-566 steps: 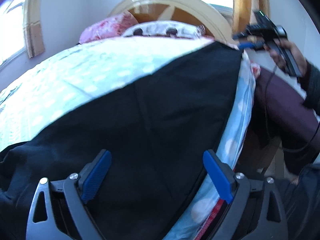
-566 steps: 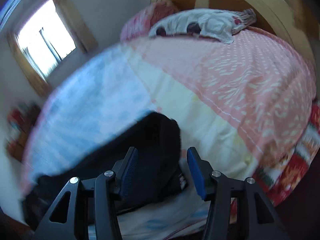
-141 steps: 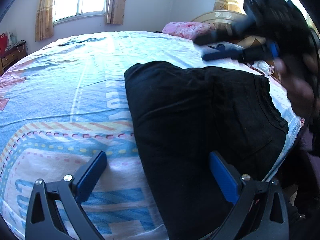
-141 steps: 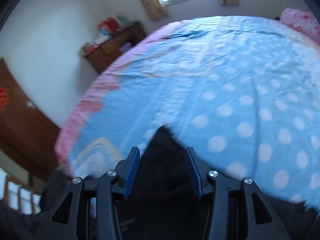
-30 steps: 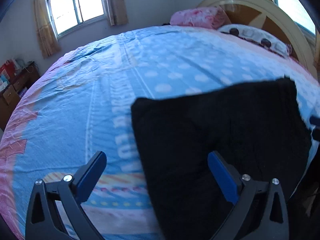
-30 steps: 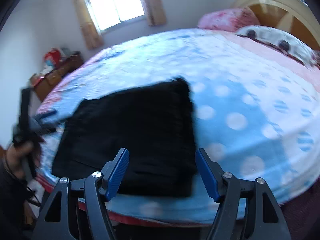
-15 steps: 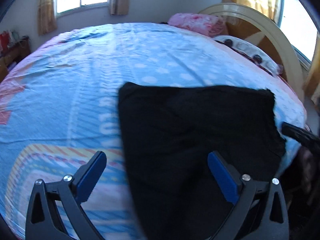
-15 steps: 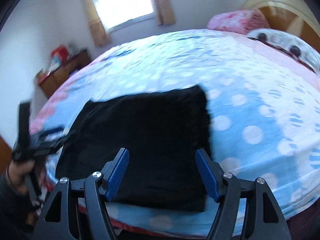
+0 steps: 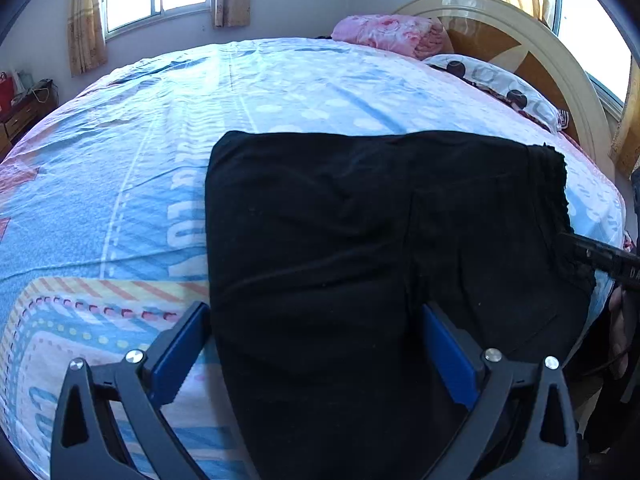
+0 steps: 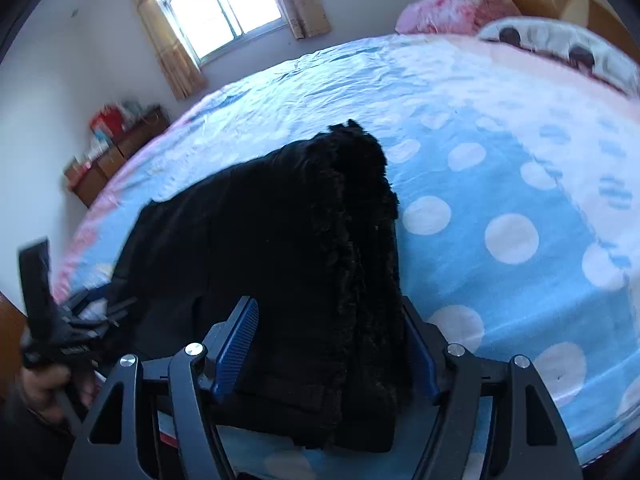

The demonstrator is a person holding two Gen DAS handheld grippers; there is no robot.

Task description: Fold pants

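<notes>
Black pants (image 9: 360,240) lie folded into a flat rectangle on the blue patterned bed sheet (image 9: 120,160), near the bed's front edge. My left gripper (image 9: 316,344) stands open low over the folded left end, with the pants' edge between its blue pads. In the right wrist view the fleecy waistband end of the pants (image 10: 320,240) runs between the fingers of my right gripper (image 10: 328,348), which is open and does not pinch the cloth. Each gripper shows in the other's view: the right gripper (image 9: 600,256) at the pants' right end, the left gripper (image 10: 60,332) in a hand.
A pink pillow (image 9: 392,34) and a spotted pillow (image 9: 500,84) lie by the wooden headboard (image 9: 520,40) at the far right. A wooden dresser (image 10: 116,156) with clutter stands by the wall under a window (image 10: 220,12). The bed's edge is just under both grippers.
Both grippers have sunk closer to the pants. The right one has come in over the waistband end, so cloth now lies between its fingers. Neither has closed.
</notes>
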